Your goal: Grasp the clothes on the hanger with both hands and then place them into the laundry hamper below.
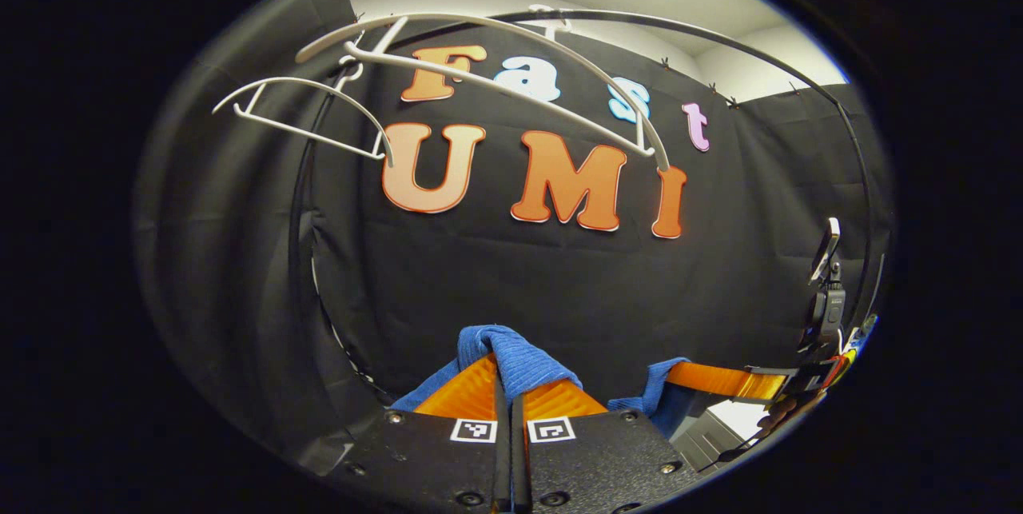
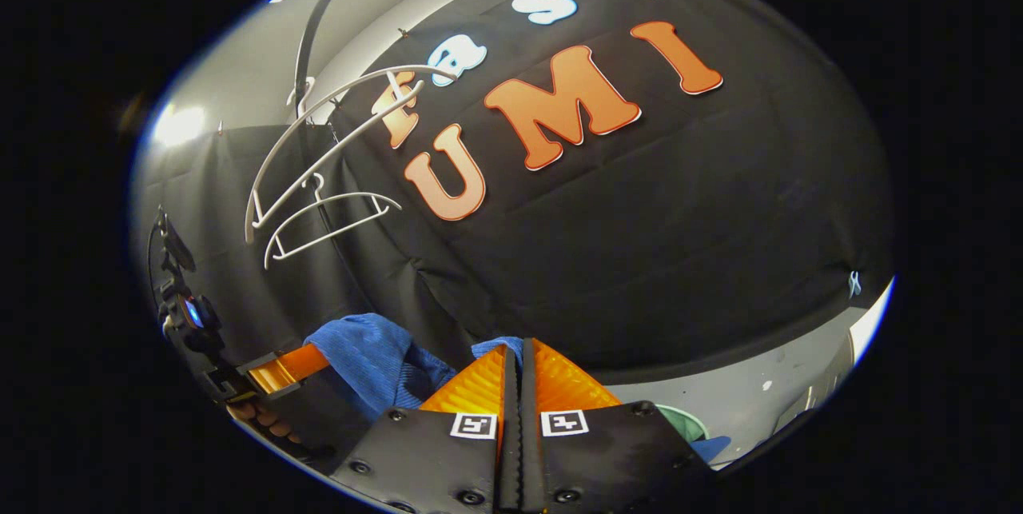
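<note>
Left tool: clenched on a fold of the blue garment.
Right tool: clenched on the blue garment's other edge.
Blue garment: held between both tools, below two bare white hangers.

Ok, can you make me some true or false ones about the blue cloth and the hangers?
1. The left gripper has its fingers shut on the blue garment. True.
2. The blue garment hangs on a white hanger. False: both white hangers on the rail are bare.
3. The right gripper has its fingers wide open. False: they are closed together, with blue fabric at the tips.
4. Two white hangers show in the right gripper view. True.
5. The hangers are black. False: they are white.
</note>
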The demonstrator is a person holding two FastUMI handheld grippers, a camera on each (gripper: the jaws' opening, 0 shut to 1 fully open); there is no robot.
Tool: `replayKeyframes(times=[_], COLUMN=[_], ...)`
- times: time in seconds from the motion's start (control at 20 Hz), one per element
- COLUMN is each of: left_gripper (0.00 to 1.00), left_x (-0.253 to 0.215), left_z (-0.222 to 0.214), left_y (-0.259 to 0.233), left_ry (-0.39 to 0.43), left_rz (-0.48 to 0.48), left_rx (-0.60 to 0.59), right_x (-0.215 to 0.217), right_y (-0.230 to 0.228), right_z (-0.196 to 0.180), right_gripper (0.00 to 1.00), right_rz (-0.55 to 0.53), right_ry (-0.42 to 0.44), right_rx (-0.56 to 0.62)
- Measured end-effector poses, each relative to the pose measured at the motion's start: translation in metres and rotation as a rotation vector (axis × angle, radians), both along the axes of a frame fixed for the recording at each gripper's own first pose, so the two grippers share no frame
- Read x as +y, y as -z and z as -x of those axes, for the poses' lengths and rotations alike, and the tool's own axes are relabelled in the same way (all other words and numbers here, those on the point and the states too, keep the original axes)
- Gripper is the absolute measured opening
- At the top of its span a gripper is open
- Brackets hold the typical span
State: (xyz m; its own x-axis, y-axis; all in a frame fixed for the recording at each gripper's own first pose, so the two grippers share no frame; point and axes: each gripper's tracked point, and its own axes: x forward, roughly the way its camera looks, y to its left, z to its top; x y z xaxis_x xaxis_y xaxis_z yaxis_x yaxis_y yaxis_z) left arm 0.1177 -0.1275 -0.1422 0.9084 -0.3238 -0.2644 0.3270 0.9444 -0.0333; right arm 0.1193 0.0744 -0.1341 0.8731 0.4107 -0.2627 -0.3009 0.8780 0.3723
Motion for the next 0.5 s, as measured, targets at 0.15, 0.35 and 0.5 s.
replayKeyframes(times=[0.15,0.35,0.5], left_gripper=[0.01,0.01,0.01], left_x=[-0.014,-0.023,-0.024], left_z=[-0.002,0.008,0.018], left_y=[0.014,0.054,0.075], left_ry=[0.001,-0.007,-0.008], left_rz=[0.026,0.022,-0.020], left_rx=[0.032,0.090,0.116], right_x=[-0.009,-0.019,-0.028], right_y=[0.009,0.034,0.057], right_z=[0.006,0.015,0.022], right_gripper=[0.07,0.07,0.07], right_rz=[0.018,0.069,0.107], right_ry=[0.023,0.058,0.086], right_rx=[-0.002,-0.006,0.022])
